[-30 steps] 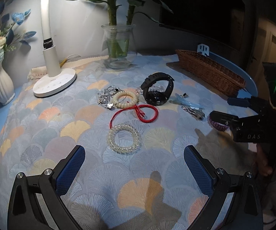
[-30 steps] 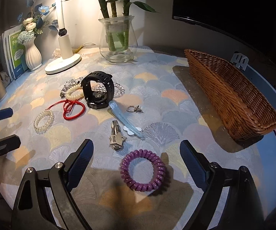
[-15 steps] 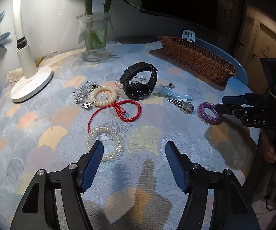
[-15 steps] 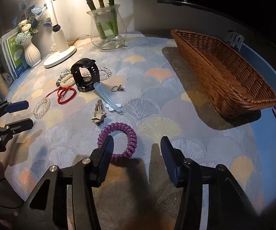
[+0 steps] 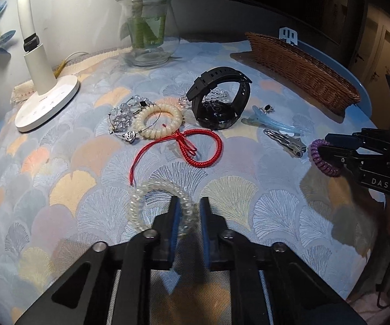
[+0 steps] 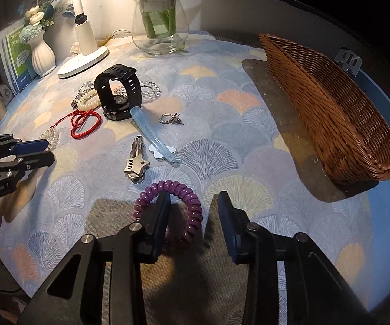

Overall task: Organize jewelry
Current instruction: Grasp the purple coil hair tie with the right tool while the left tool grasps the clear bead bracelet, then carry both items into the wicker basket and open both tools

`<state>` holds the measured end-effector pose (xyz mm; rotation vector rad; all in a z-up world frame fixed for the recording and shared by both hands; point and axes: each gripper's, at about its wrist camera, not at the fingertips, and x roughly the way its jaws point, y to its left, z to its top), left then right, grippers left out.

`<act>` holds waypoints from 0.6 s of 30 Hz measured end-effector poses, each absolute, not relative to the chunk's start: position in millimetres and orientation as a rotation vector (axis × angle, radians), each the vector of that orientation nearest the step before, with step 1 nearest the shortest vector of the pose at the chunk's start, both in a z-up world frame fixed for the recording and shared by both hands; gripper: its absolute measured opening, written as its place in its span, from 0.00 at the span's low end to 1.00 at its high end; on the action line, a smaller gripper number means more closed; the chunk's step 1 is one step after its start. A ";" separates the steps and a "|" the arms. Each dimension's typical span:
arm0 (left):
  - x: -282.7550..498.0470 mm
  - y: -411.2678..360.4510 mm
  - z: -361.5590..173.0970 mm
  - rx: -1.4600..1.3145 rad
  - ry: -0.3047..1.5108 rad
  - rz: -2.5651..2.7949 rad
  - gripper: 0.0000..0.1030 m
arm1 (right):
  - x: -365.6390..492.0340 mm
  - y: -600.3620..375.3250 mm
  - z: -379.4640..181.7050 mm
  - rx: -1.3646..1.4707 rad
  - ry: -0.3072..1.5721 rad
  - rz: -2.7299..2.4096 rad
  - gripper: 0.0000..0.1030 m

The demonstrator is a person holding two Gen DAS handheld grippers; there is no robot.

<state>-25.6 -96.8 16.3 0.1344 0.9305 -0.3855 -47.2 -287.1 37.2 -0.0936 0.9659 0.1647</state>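
The surface (image 5: 81, 162) has a fan-pattern cloth. Both tongs tilt steeply down to it, and their jaws have just been closing. The left tongs (image 5: 188, 211) are clenched on the near side of the clear coil bracelet (image 5: 140, 197). The right tongs (image 6: 193, 211) straddle 1 side of the purple coil bracelet (image 6: 186, 192), not yet pressing.
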 end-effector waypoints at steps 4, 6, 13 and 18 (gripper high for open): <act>-29.5 -94.9 17.2 0.118 0.923 -0.383 0.09 | -52.6 -279.8 37.5 -0.103 0.971 0.185 0.15; -34.5 -94.9 20.1 0.091 0.913 -0.417 0.09 | -57.4 -278.2 37.8 -0.110 0.972 0.187 0.14; -52.4 -102.4 46.2 0.061 0.843 -0.485 0.09 | -75.6 -285.1 56.5 -0.058 0.940 0.211 0.13; -56.5 -123.0 78.8 0.096 0.777 -0.524 0.09 | -84.8 -298.2 92.0 -0.040 0.856 0.196 0.13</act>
